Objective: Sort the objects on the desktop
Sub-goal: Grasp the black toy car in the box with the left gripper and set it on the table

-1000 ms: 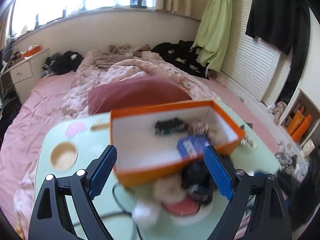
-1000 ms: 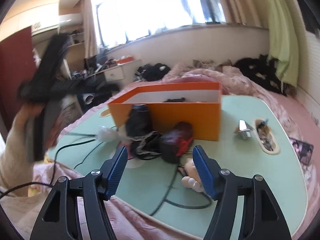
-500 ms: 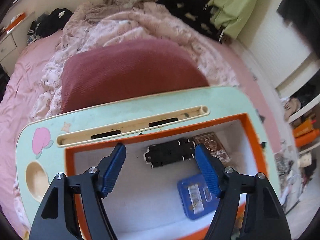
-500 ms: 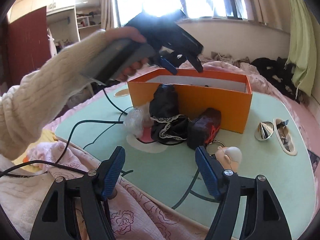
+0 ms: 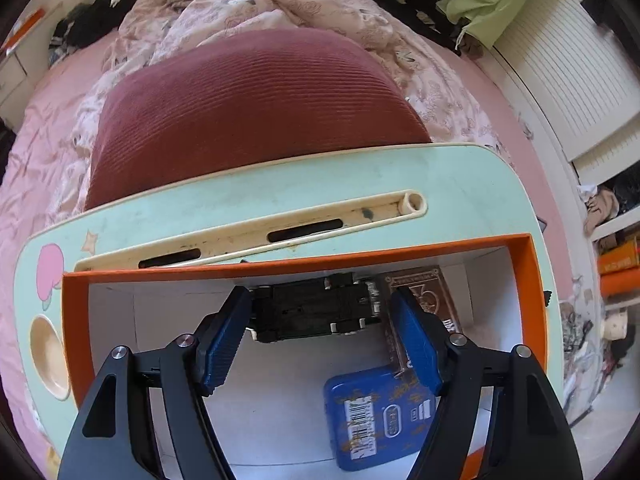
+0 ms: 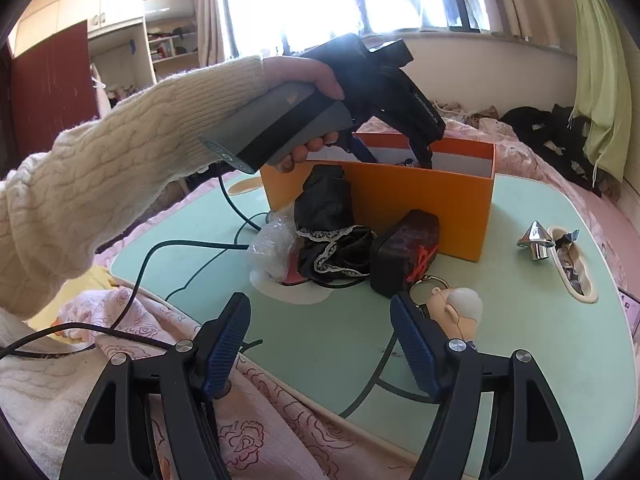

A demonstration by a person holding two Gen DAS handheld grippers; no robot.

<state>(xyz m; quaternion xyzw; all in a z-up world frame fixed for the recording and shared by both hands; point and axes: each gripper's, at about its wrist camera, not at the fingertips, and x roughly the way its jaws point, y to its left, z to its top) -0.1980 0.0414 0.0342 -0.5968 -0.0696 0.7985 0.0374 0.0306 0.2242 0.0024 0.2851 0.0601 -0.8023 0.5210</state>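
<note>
A bedroom: a pink bed [image 5: 36, 148] carries a mint lap surface [image 6: 520, 216], and on it stands an orange box [image 6: 420, 208] with loose things heaped before it. The left tool [image 5: 320, 320] reaches down into the box; its jaws have just been closing and now straddle a black car [image 5: 316, 312], pads near its ends but seemingly not yet pressing. The car lies against the far wall, beside a card box [image 5: 424, 300] and a blue tin [image 5: 380, 420]. It looks stiff, light, hard plastic, best pinched end to end. The right tool [image 6: 320, 340] hangs spread and empty over the near edge.
</note>
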